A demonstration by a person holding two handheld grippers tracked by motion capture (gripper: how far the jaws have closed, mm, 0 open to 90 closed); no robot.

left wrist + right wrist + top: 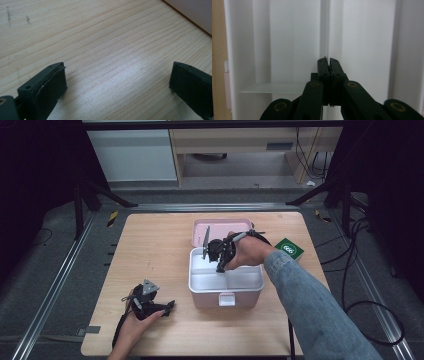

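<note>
Right hand-held gripper (pixel 328 60): my jaws are pressed together on the thin divider (pixel 325 30) inside the white box (pixel 250 282), maybe to lift it.
Left hand-held gripper (pixel 117 82): jaws wide, empty, resting on the table (pixel 160 245) left of the box.

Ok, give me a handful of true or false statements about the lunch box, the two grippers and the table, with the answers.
1. The lunch box is closed. False: it is open, and its pink lid lies behind it.
2. The left gripper is open over bare wood. True.
3. The right gripper has its fingers wide apart. False: they are pressed shut on the box's thin white divider.
4. A green packet lies right of the box. True.
5. The left gripper reaches inside the box. False: it rests on the table beside it.
</note>
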